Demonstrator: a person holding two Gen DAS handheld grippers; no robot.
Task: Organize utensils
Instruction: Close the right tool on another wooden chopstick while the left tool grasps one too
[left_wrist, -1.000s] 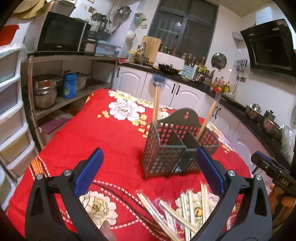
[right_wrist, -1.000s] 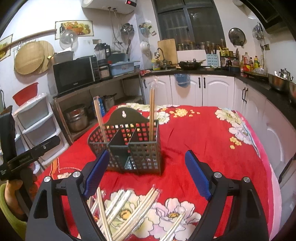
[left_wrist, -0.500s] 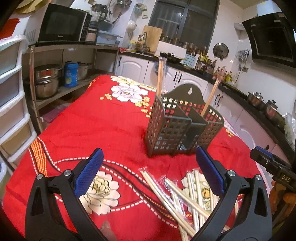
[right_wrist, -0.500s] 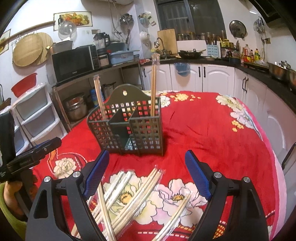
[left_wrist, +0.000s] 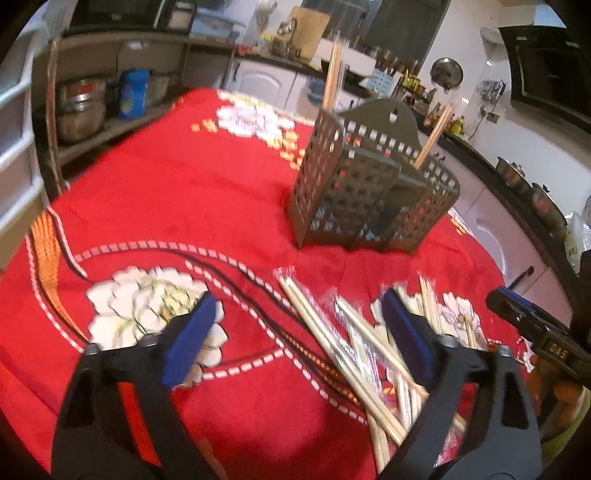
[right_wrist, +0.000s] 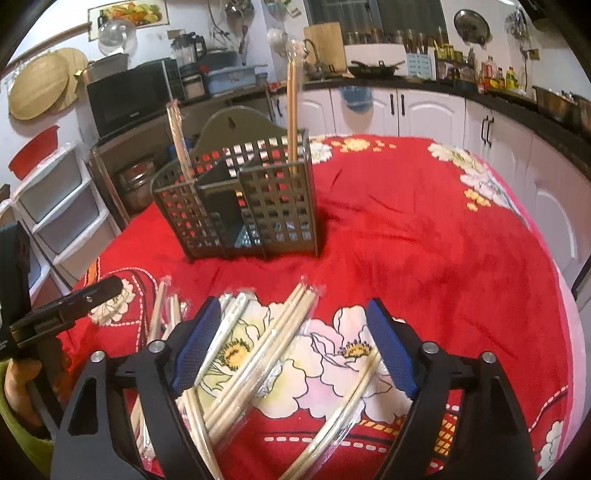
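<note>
A dark perforated utensil holder (left_wrist: 373, 195) (right_wrist: 240, 206) stands on the red flowered tablecloth (left_wrist: 192, 192) (right_wrist: 424, 236), with wrapped chopstick pairs upright in two of its compartments. Several wrapped chopstick pairs (left_wrist: 351, 347) (right_wrist: 258, 354) lie scattered on the cloth in front of it. My left gripper (left_wrist: 295, 339) hovers over the left end of the pile, jaws closing, with chopsticks lying between its blue pads but not pressed. My right gripper (right_wrist: 291, 347) hovers over the right part of the pile, jaws closing too, with chopstick pairs under the gap and untouched.
A shelf with pots (left_wrist: 79, 107), a microwave (right_wrist: 133, 96) and white plastic drawers (right_wrist: 62, 210) stand left of the table. White cabinets and a dark counter (right_wrist: 498, 122) run behind and to the right. The other gripper shows at each view's edge.
Both grippers have sunk toward the chopstick pile and tipped further down, so the chopsticks now lie between the pads. Both pairs of jaws have narrowed somewhat.
</note>
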